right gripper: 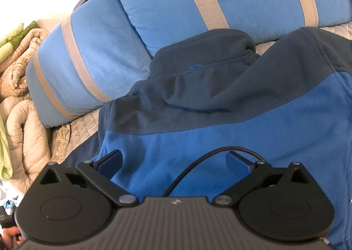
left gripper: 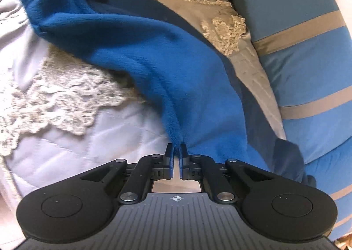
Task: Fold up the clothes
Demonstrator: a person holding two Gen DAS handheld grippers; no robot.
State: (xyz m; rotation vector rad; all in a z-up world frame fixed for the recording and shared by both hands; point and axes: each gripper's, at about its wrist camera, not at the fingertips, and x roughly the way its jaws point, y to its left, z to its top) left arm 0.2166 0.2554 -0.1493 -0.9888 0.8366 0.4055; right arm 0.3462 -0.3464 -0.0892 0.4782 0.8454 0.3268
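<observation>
The left gripper [left gripper: 176, 147] has its jaws pressed together on a fold of the blue fleece jacket [left gripper: 136, 36], right at the edge of the soft cloth. From this pinch the sleeve [left gripper: 66, 1] runs away across the bed [left gripper: 66, 140], over the pale quilted cover with its lace trim [left gripper: 55, 96]. I judge the grip is taken at the edge so that this part can be lifted and laid over the body of the garment.

The right gripper [right gripper: 173, 159] has its jaws wide apart and they hold nothing. It rests low over the bright blue body of the jacket, perhaps to keep the cloth flat while the other side is pulled. The dark collar [right gripper: 206, 52] lies just against the striped blue pillows [right gripper: 220, 1] at the head of the bed. A black cable [right gripper: 198, 166] loops between the jaws
</observation>
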